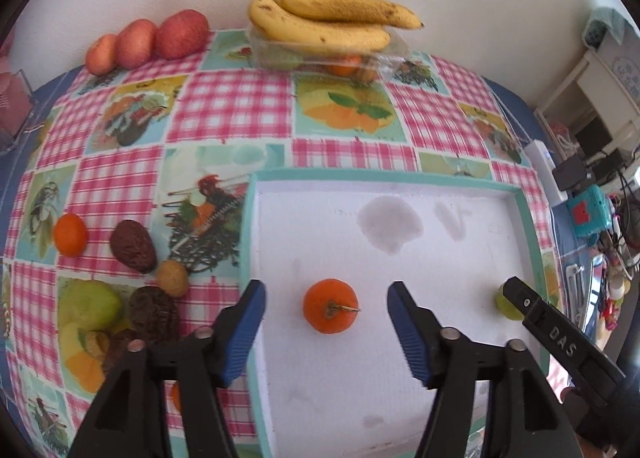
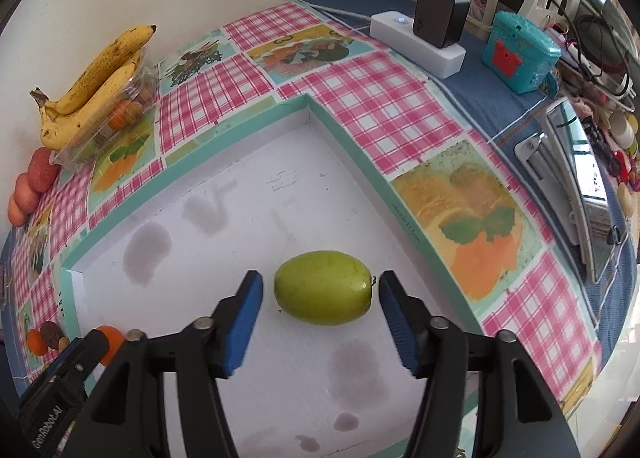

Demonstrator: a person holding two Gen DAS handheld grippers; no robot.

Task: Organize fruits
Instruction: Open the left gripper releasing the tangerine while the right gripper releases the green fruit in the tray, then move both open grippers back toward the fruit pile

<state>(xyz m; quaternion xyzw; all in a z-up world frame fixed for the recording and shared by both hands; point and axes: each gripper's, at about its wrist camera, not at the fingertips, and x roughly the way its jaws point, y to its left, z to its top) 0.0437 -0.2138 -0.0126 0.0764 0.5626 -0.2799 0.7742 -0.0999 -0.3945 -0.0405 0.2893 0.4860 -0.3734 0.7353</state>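
Between the spread jaws of my left gripper (image 1: pixel 326 300) sits a small round orange tangerine (image 1: pixel 330 306) in the white teal-rimmed tray (image 1: pixel 524 218), while my right gripper (image 2: pixel 320 292), also open, brackets a smooth green oval fruit (image 2: pixel 323 288), so placing seems done and withdrawing comes next.

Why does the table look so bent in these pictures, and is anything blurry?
Fisheye lenses: in the left wrist view the tablecloth bulges like a dome and the corners go black; the bananas look slightly soft. In the right wrist view the tray rim bows, the green fruit is sharp, with soft daylight and faint shadows.
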